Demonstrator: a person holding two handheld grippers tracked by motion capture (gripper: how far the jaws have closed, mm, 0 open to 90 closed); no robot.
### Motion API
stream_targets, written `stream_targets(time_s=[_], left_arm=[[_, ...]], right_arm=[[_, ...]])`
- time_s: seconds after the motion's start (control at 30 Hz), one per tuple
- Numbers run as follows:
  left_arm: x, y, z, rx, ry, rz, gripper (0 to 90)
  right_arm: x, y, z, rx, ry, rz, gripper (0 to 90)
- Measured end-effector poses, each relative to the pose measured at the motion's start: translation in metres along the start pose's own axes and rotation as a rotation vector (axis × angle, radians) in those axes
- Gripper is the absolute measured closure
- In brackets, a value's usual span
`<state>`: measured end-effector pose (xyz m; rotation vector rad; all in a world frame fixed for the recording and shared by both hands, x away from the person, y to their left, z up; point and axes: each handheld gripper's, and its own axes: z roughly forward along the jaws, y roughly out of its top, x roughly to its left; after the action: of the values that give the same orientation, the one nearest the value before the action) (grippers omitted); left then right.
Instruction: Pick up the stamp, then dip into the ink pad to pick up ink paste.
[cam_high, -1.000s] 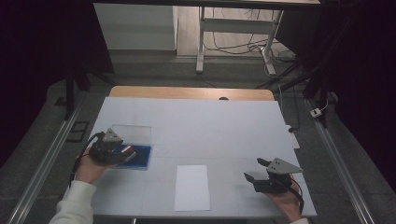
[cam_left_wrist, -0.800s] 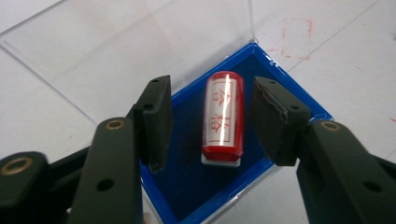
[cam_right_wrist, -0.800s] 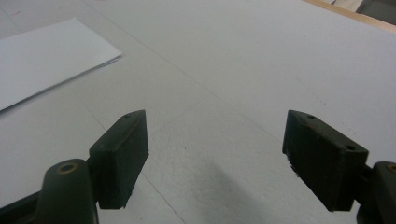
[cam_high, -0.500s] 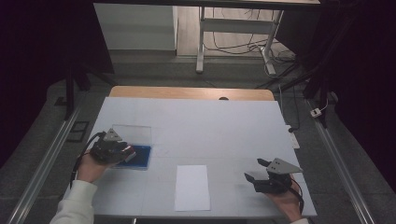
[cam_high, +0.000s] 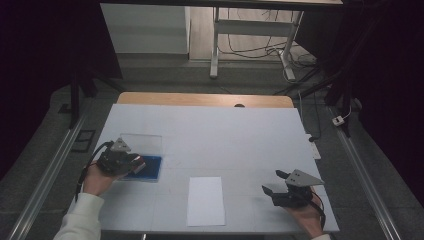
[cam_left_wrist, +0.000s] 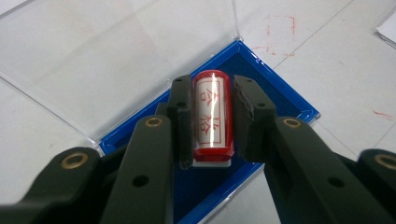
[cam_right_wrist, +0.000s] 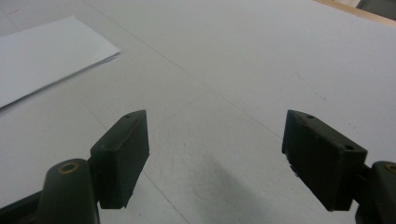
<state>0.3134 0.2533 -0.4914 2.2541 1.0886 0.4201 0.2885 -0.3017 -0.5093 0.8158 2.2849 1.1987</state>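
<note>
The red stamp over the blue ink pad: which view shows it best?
The left gripper view: the red stamp sits close up between the left gripper pads, red characters legible, above the blue ink pad. In the high view the stamp is a small red spot beside the hand.

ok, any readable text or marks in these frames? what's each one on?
"合格": red characters inside a red frame on the white label of the red stamp, read along its length from the far end, between the left gripper fingers over the blue ink pad case.
Faint red stamp marks on the table: too faded to read.
White paper: blank.
</note>
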Motion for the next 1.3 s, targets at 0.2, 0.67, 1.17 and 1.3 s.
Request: stream_targets(time_s=[0.2, 0.67, 1.17, 1.3], left_arm=[[0.001, 0.000, -0.003, -0.016, 0.018, -0.011, 70.3], [-0.004, 0.007, -0.031, -0.094, 0.003, -0.021, 70.4], [-0.002, 0.010, -0.037, -0.094, 0.018, -0.032, 70.3], [-0.001, 0.010, -0.034, -0.062, 0.039, -0.036, 70.3]], right_arm=[[0.000, 0.000, -0.001, 0.001, 0.000, 0.001, 22.6], [-0.001, 0.000, -0.002, -0.002, 0.006, 0.005, 23.7], [-0.001, -0.001, -0.001, 0.006, 0.004, -0.001, 24.7], [0.000, -0.001, 0.000, 0.000, 0.008, 0.001, 24.8]])
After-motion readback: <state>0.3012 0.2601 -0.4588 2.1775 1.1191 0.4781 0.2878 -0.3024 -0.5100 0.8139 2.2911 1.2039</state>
